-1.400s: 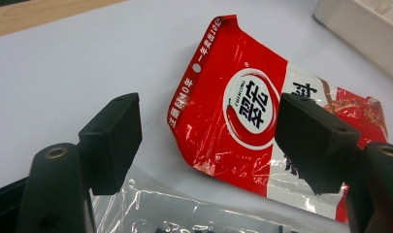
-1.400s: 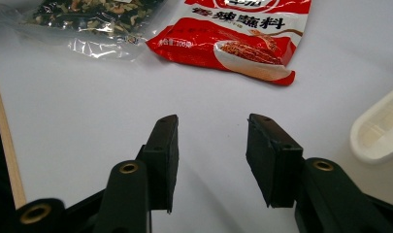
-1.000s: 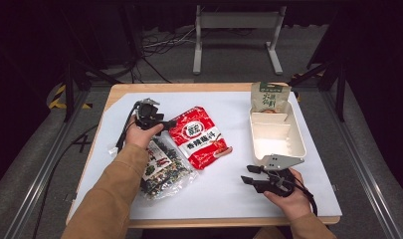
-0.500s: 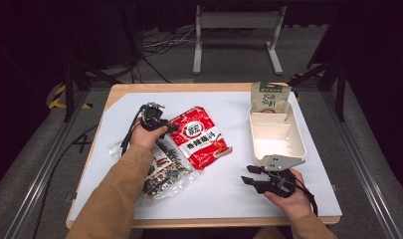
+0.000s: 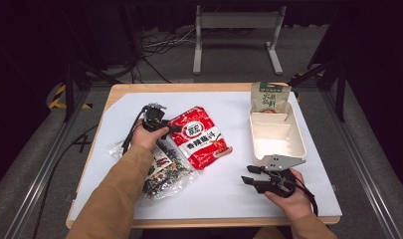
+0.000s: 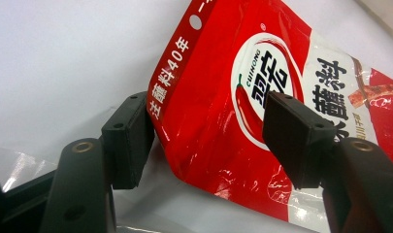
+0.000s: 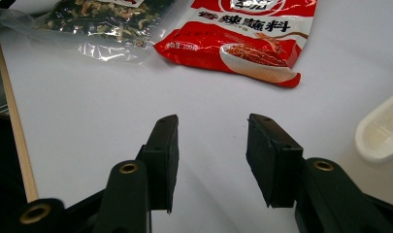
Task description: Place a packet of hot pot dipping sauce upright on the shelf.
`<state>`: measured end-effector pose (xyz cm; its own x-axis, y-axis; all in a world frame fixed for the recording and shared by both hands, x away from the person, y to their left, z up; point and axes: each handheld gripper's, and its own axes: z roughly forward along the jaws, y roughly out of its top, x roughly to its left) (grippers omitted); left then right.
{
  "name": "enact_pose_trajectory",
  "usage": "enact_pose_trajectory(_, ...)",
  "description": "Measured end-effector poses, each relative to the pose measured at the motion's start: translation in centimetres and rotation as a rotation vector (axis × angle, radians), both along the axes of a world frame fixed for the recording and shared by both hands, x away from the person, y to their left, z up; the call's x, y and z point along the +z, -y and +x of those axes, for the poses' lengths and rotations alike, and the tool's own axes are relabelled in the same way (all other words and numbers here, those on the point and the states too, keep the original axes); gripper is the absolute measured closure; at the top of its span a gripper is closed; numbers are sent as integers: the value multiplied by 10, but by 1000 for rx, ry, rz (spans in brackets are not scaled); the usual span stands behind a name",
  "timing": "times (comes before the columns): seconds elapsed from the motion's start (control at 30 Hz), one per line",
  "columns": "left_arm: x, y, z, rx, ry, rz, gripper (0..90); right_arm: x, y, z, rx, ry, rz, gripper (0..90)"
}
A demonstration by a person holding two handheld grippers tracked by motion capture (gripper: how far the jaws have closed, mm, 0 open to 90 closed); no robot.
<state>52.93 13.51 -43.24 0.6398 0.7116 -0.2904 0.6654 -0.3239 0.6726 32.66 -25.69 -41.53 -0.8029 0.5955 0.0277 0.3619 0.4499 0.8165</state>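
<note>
Two black jaws of the left gripper (image 6: 208, 141) straddle the corner of a glossy red seasoning packet (image 6: 242, 97) with a white chili logo. The jaws have just been closing around it. White worktop (image 6: 63, 53) lies behind.

The person wears tan long sleeves (image 5: 117, 191) and carries two black grippers, the left gripper (image 5: 170, 129) trailing a black cable, the right gripper (image 5: 249, 179) topped by a grey three-cornered plate, each arm showing brass-ringed screw holes and blocky black pads (image 7: 166, 150).
</note>
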Motion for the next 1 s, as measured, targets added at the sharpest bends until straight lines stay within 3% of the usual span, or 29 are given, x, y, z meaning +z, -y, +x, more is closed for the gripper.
enact_pose_trajectory(0.17, 6, -1, -3, -22, 35, -6, 389, 0, 1, 0, -1, -3, 4, 552)
enact_pose_trajectory(0.4, 18, -1, -13, -63, 50, -42, 436, -1, 1, 1, 3, -9, 3, 556)
enact_pose_trajectory(0.6, 27, 10, -23, -111, 97, -13, 459, -2, -1, 1, 9, -19, -2, 558)
enact_pose_trajectory(0.73, 25, 15, -23, -122, 83, -21, 477, -3, -2, 1, 18, -33, -4, 557)
enact_pose_trajectory(0.83, 19, 20, -22, -134, 57, -5, 498, -3, -3, 1, 21, -35, -1, 557)
enact_pose_trajectory(0.87, 15, 22, -20, -133, 49, 29, 502, -3, -2, 1, 21, -35, 0, 557)
enact_pose_trajectory(1.0, 12, 21, -17, -118, 42, 34, 549, -3, -1, 1, 20, -37, 2, 557)
